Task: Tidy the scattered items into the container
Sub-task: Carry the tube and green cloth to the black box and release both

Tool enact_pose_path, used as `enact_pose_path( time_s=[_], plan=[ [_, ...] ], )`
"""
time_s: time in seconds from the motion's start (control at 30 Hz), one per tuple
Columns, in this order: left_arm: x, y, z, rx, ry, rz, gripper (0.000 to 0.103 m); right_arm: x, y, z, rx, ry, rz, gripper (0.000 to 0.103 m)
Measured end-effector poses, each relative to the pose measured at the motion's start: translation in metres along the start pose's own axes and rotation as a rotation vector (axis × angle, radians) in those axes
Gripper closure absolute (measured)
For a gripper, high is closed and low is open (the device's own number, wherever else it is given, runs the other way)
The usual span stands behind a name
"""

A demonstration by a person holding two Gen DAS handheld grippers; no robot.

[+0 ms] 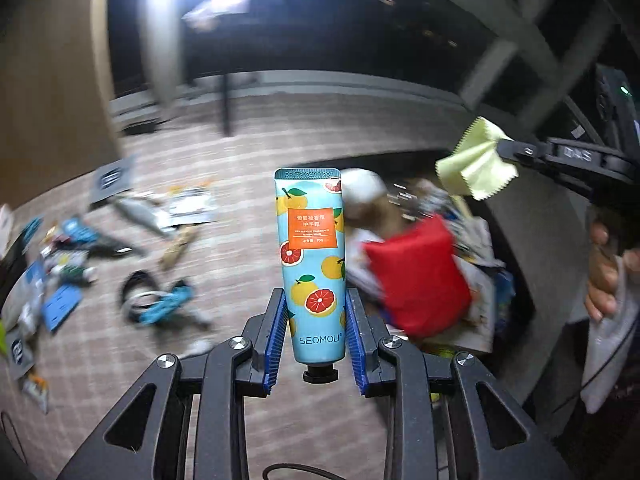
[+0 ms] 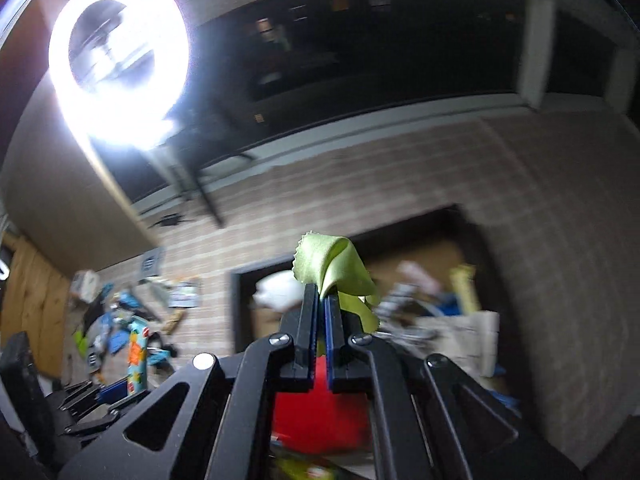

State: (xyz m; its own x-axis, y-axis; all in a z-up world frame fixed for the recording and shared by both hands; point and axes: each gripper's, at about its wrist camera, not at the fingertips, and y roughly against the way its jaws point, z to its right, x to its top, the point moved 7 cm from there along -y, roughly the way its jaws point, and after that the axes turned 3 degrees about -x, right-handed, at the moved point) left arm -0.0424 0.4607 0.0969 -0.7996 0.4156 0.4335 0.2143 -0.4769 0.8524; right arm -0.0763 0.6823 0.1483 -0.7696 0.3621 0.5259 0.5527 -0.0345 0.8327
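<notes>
- The floor point(image 1: 248, 136) is a brown carpet with a pale grid pattern; a bright ring light point(image 2: 120, 60) glares above it, beside a dark window point(image 2: 400, 40)
- Scattered items point(image 1: 80, 248) lie blurred over the carpet on the left of the left wrist view: blue packets, grey sachets, a black loop of cable
- The container point(image 2: 420, 232), a dark-rimmed box with a brown inside, sits on the carpet and is already crowded: a red pouch point(image 1: 416, 272), a white rounded thing point(image 1: 362, 188), papers and small packets
- The left gripper point(image 1: 316, 328) is clamped on a hand cream tube point(image 1: 312, 256), blue pads pressing its lower sides; the tube stands cap toward the camera, light blue with orange and grapefruit prints, an orange label and the word SEOMOU, held in the air near the container's left edge
- The right gripper point(image 2: 322, 300) is pinched tight on a yellow-green cloth point(image 2: 340, 272) with zigzag edges, which drapes over the fingertips above the container
- A hand point(image 1: 604, 264) grips the right tool's handle
</notes>
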Motion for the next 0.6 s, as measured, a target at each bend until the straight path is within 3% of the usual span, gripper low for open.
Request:
enact_pose_path(
  time_s=[0.3, 0.37, 0.43, 0.6],
  plan=[
    [-0.025, -0.027, 0.114, -0.108, -0.22, -0.078, 0.076, -0.037, 0.006, 0.072, -0.059, -0.113, -0.038, 0.098],
    [-0.029, -0.032, 0.13, -0.116, -0.261, -0.099, 0.073, -0.041, 0.007, 0.077, -0.044, -0.138, -0.049, 0.083],
    [-0.031, -0.036, 0.138, -0.095, -0.277, -0.103, 0.058, -0.043, 0.011, 0.084, -0.061, -0.162, -0.032, 0.056],
    [-0.031, -0.033, 0.13, -0.066, -0.272, -0.084, 0.057, -0.045, 0.019, 0.077, -0.066, -0.134, -0.008, 0.055]
  ],
)
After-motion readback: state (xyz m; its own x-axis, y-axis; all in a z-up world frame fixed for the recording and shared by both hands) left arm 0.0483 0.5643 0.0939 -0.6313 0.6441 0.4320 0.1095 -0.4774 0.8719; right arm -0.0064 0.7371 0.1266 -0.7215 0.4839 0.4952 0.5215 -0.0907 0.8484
